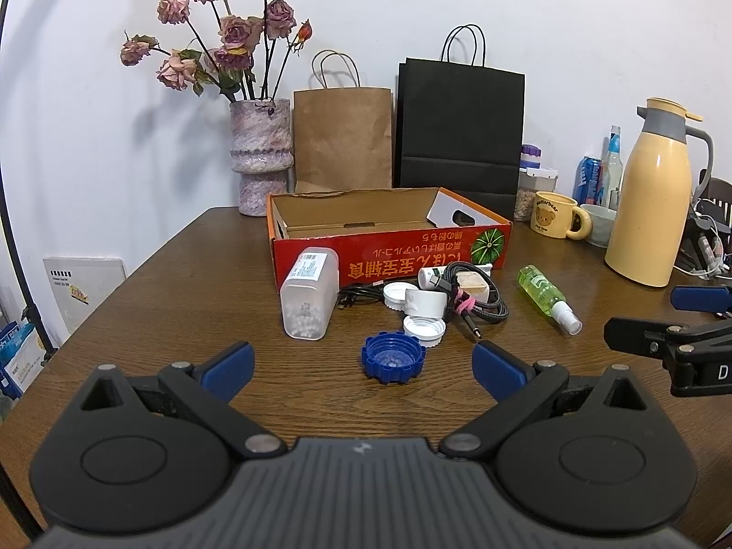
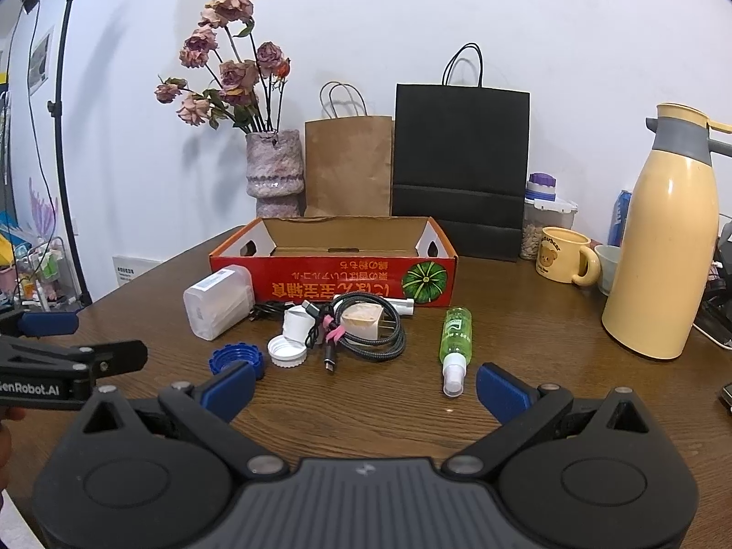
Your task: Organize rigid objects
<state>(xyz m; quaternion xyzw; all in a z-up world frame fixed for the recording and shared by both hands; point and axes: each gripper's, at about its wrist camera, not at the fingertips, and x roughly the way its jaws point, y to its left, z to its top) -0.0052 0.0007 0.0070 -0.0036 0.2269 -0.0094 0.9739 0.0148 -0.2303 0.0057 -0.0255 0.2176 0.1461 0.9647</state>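
An open red cardboard box point(image 1: 389, 251) point(image 2: 334, 274) lies on the brown table. In front of it lie a clear plastic container of white beads point(image 1: 309, 293) point(image 2: 219, 302), white caps point(image 1: 424, 329) point(image 2: 287, 351), a blue cap point(image 1: 392, 357) point(image 2: 238, 359), a coiled cable with a charger point(image 1: 476, 295) point(image 2: 366, 325) and a green spray bottle point(image 1: 549, 297) point(image 2: 454, 343). My left gripper point(image 1: 363, 366) is open and empty, just short of the blue cap. My right gripper point(image 2: 366, 386) is open and empty, close to the spray bottle's nozzle.
At the back stand a vase of dried roses point(image 1: 261, 155), a brown paper bag point(image 1: 343, 137) and a black paper bag point(image 1: 460, 128). At the right are a yellow thermos point(image 1: 654, 201), a yellow mug point(image 1: 556, 215), jars and a can.
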